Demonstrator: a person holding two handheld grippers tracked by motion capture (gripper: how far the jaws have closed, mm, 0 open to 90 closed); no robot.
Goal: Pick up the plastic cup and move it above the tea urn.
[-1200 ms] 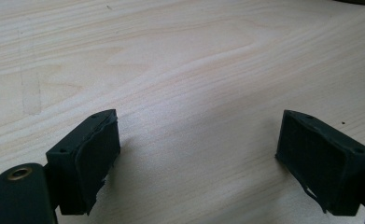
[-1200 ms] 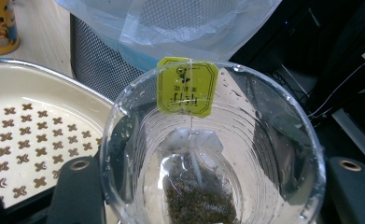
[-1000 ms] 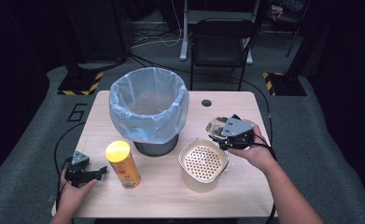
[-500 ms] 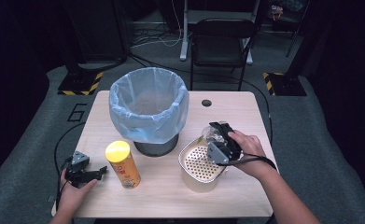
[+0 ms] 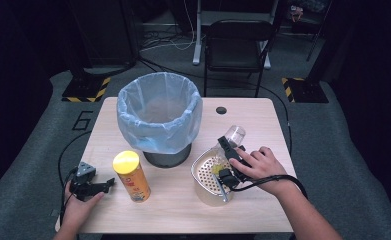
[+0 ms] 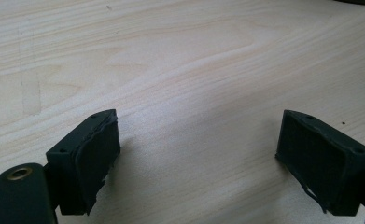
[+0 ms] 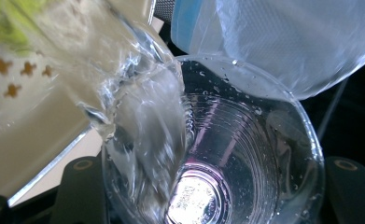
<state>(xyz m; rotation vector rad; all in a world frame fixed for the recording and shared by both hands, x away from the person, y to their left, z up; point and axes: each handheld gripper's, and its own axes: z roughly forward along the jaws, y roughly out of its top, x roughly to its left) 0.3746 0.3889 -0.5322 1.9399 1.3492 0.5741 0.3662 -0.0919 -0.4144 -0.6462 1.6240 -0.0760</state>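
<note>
The right claw (image 5: 227, 162) grips a clear plastic cup (image 7: 245, 154) between its jaws, tipped over the perforated colander (image 5: 208, 175) at the near right of the desk (image 5: 263, 120), water spilling from its rim into the colander. At the near left the left claw (image 5: 90, 184) rests released on the desk, beside a yellow-lidded can (image 5: 130, 175). Behind stands a bag-lined bin (image 5: 158, 117).

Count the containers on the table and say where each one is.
4: the bag-lined bin at the back, the yellow-lidded can front left, the perforated basket front right, and the clear cup tipped over that basket.
</note>
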